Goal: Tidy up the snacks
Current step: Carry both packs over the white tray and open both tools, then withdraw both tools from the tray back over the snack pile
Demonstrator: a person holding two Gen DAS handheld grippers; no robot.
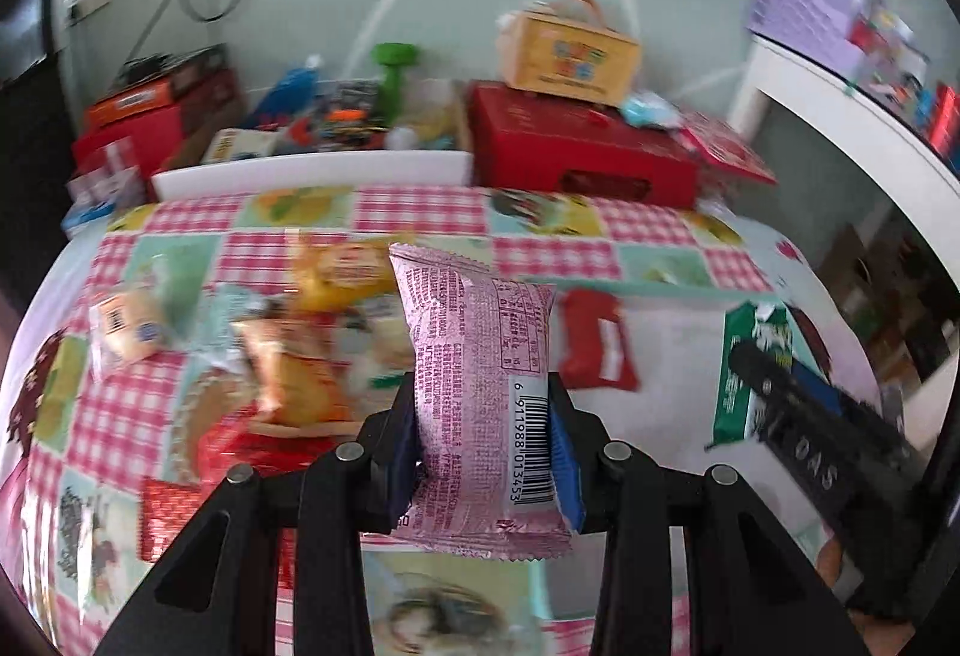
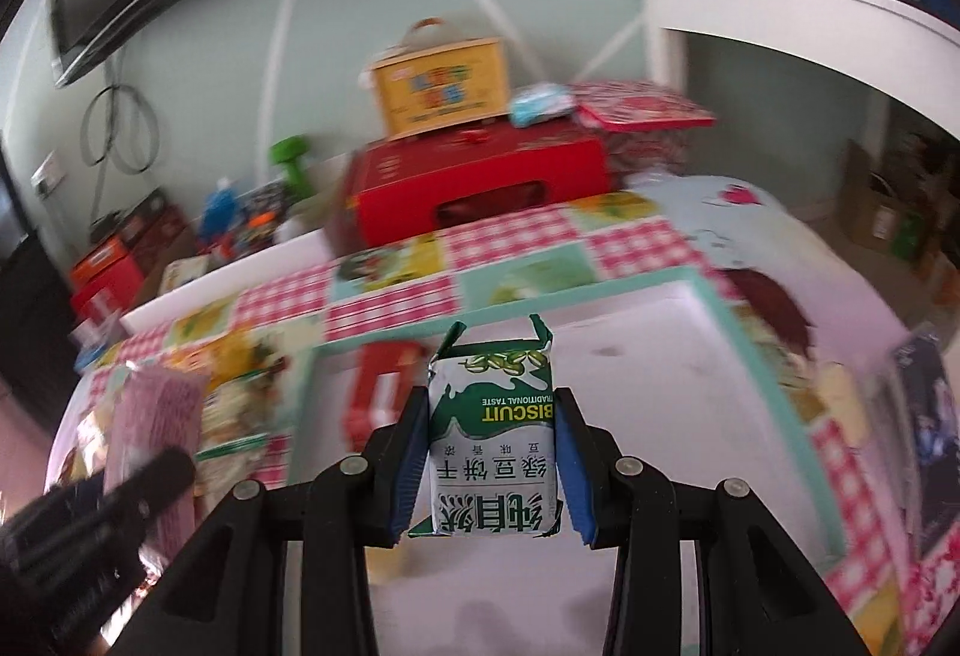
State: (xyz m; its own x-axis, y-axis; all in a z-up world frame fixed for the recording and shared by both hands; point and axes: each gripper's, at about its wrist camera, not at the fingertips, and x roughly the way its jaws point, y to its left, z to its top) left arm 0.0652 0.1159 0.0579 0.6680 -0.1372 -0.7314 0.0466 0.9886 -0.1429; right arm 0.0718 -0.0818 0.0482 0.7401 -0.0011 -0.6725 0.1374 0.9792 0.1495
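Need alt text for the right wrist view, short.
The right gripper holds a green-and-white foil biscuit packet between its blue-padded fingers above a white tray with a teal rim. A red snack packet lies in the tray on a pink checked tablecloth.

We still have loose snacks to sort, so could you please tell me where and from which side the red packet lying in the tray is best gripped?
Grip the red packet across its narrow middle, coming from above. It lies flat in the white tray, clear of other snacks, so its puffed body is easier to pinch than the thin sealed ends. Both tools are full now.
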